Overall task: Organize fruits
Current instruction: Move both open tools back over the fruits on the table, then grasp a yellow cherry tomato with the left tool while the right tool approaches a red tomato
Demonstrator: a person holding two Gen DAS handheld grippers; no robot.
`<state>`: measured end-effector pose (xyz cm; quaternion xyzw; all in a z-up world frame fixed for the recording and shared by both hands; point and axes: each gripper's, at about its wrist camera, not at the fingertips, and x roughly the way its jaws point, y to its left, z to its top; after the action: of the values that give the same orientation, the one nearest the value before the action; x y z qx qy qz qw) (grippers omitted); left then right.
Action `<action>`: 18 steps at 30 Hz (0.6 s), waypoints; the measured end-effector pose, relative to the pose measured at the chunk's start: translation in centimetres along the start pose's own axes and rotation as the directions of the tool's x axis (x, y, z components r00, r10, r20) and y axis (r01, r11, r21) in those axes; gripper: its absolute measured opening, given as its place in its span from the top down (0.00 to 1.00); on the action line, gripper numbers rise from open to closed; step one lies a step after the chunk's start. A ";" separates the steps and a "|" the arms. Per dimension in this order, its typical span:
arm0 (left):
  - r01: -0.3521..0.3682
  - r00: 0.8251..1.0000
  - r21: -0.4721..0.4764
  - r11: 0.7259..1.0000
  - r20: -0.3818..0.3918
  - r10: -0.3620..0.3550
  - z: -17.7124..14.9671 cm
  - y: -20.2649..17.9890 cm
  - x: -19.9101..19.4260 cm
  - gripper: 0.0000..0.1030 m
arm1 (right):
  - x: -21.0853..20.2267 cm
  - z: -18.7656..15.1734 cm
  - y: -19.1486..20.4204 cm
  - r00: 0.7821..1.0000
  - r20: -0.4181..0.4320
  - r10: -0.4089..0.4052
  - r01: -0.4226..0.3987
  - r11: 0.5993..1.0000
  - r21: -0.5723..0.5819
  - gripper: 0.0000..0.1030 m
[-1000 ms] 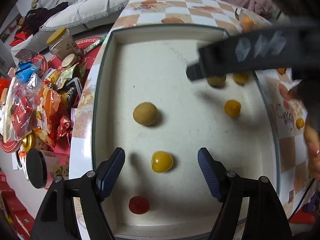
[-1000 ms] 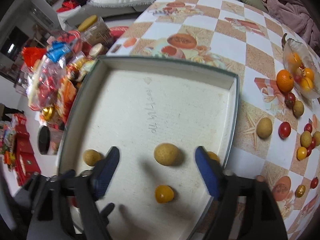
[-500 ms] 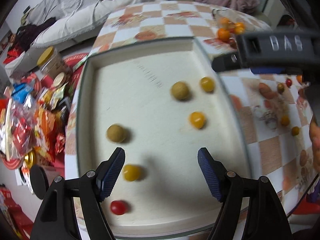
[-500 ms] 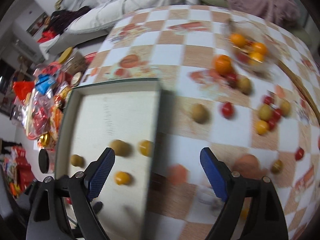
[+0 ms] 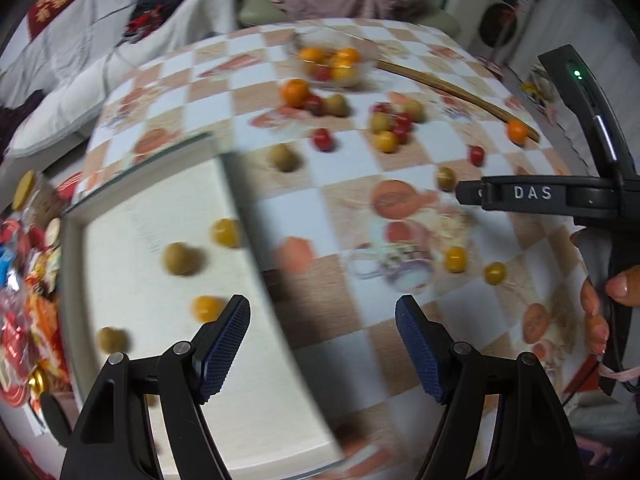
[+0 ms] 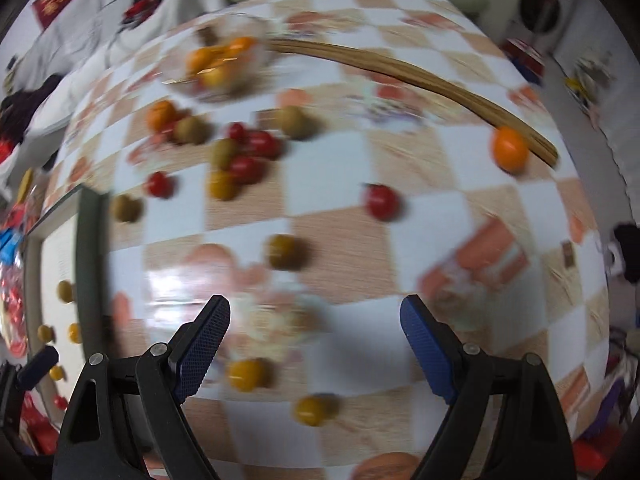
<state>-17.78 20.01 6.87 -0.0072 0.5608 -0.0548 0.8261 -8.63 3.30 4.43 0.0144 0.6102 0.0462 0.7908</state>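
Observation:
A white tray (image 5: 160, 280) at the left holds several small yellow and green-brown fruits, such as one yellow fruit (image 5: 226, 232). My left gripper (image 5: 322, 320) hangs open over the tray's right rim with nothing between its fingers. Loose fruits lie across the checkered table: a red tomato (image 6: 382, 202), an olive fruit (image 6: 285, 252), an orange (image 6: 509, 148) and a mixed cluster (image 6: 244, 156). My right gripper (image 6: 315, 312) is open above the tablecloth, holding nothing, with a yellow fruit (image 6: 245, 374) near its left finger. A glass bowl (image 5: 332, 62) of fruit stands at the back.
Snack packets (image 5: 24, 320) crowd the table left of the tray. A curved wooden strip (image 6: 400, 68) runs along the table's far right. The right tool's black body (image 5: 532, 194) and a person's hand (image 5: 600, 300) fill the right side. Bedding (image 5: 120, 60) lies behind the table.
Both grippers have swept to the right, from above the tray to the checkered table with the loose fruits. The right jaws stand a little wider. Both views are blurred by motion.

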 end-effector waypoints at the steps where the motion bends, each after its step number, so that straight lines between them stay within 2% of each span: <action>1: 0.008 1.000 0.009 1.000 -0.006 -0.008 0.0 -0.8 0.3 0.26 | 0.1 0.0 -0.7 1.000 0.000 -0.004 0.004 1.000 0.011 0.13; 5: 0.048 0.998 0.023 0.999 -0.037 -0.047 0.5 -3.3 2.0 0.26 | 0.2 -0.1 -3.0 1.000 -0.002 -0.012 0.012 0.999 0.037 0.13; 10: 0.082 0.996 0.018 0.996 -0.041 -0.082 1.1 -5.3 3.6 0.26 | 0.5 -0.2 -3.9 1.000 -0.002 -0.009 0.009 0.999 0.040 0.13; 18: 0.067 0.997 0.063 0.996 -0.050 -0.064 1.4 -7.5 5.9 0.26 | 1.2 0.4 -5.0 1.000 0.002 0.014 -0.014 0.999 0.031 0.13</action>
<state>-14.92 11.93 2.50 0.0024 0.5780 -0.1002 0.8099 -7.63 -1.54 2.98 0.0308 0.6102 0.0423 0.7905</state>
